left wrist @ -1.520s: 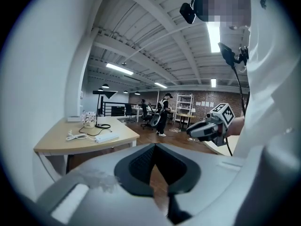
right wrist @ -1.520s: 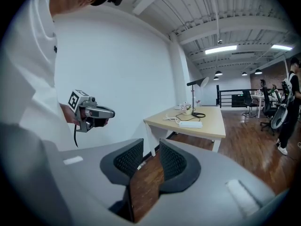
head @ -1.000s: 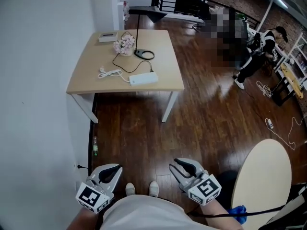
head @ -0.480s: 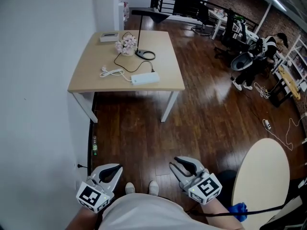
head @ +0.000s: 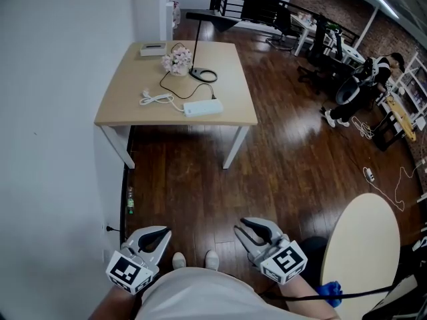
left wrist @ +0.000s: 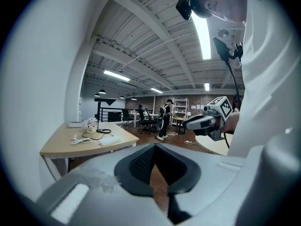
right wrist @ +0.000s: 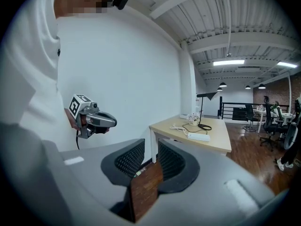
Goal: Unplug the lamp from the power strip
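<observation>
The black desk lamp (head: 193, 45) stands at the back of the wooden table (head: 127, 85). Its black cord (head: 170, 89) runs to the white power strip (head: 203, 107) near the table's front edge. Both grippers hang low by my body, far from the table. My left gripper (head: 159, 233) has its jaws together with nothing in them. My right gripper (head: 244, 227) shows a narrow gap between its pads and holds nothing. The left gripper view shows the power strip (left wrist: 113, 141) far off at the left. In the right gripper view the power strip (right wrist: 198, 136) sits on the distant table.
A coiled white cord (head: 153, 99), a pot of pink flowers (head: 177, 62) and a flat white box (head: 152, 49) share the table. A white wall runs along the left. A small bottle (head: 129, 201) stands by it. A round table (head: 363, 252) is at lower right; a person (head: 363, 89) stands far right.
Both grippers stay where they were, low by my body. The view has shifted slightly, and the person at the far right has moved a little.
</observation>
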Tool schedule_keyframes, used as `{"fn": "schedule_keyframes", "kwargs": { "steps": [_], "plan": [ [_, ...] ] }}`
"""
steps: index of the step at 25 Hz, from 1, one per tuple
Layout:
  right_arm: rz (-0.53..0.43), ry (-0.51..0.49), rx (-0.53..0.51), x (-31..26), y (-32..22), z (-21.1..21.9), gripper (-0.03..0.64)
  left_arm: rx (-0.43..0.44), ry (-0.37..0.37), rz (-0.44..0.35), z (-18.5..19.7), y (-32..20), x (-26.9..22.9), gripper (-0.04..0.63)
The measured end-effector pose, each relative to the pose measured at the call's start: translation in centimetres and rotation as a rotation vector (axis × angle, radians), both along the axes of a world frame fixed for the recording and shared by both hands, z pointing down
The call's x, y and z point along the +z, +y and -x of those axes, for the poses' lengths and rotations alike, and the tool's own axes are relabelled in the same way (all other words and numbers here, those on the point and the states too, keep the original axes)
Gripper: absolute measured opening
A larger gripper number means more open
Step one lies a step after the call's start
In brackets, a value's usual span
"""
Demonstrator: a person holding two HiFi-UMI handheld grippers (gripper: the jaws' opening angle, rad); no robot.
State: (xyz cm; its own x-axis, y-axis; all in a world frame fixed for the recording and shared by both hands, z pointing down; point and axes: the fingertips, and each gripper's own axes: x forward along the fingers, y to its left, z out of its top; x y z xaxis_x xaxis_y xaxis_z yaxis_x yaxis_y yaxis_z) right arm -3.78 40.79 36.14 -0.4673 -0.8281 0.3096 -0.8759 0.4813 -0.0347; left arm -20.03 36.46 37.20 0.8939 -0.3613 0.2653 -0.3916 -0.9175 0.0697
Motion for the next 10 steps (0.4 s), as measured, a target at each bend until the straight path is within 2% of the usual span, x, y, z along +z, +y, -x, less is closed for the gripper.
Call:
{"fn": "schedule_keyframes", "kwargs": {
  "steps": [10],
  "plan": [
    [0.012,0.013,-0.017,-0.14,-0.29,1.01,0.091,0.015,-0.001,0.007,0.77,0.14,0.29,0.006]
  ]
}}
